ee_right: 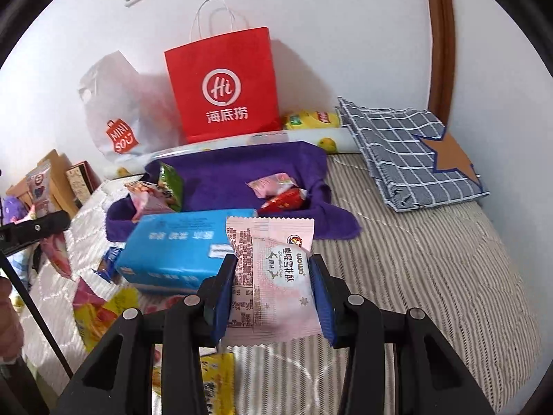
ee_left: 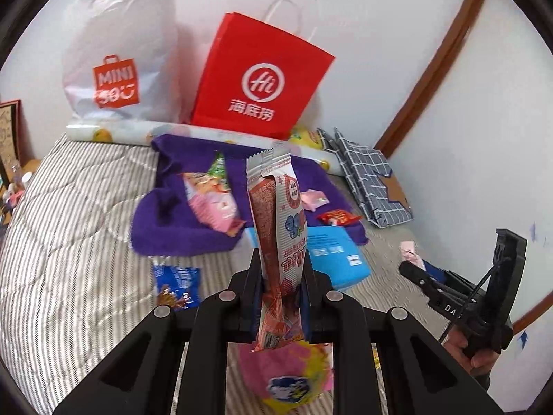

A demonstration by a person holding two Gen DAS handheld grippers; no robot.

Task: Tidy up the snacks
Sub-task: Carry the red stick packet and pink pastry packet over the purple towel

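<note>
My left gripper (ee_left: 280,282) is shut on a long red and white snack pack (ee_left: 276,214), held upright above the striped quilt. My right gripper (ee_right: 273,278) is shut on a pale pink snowflake-crisp pack (ee_right: 276,276), its blue pads pressing both sides. Ahead of both lies a purple cloth basket (ee_left: 179,231) (ee_right: 221,169) holding several snacks: a pink and green pack (ee_left: 211,193), a pink candy (ee_right: 273,183) and a red candy (ee_right: 285,200). In the left wrist view the right gripper's body (ee_left: 484,297) appears at the right, in a hand.
A blue tissue pack (ee_right: 172,252) lies in front of the basket. Loose snacks lie on the quilt: a blue pack (ee_left: 178,285), a pink and yellow bag (ee_left: 287,377), yellow packs (ee_right: 100,314). A red paper bag (ee_right: 224,86), white plastic bag (ee_left: 114,62) and checked cloth (ee_right: 411,152) stand by the wall.
</note>
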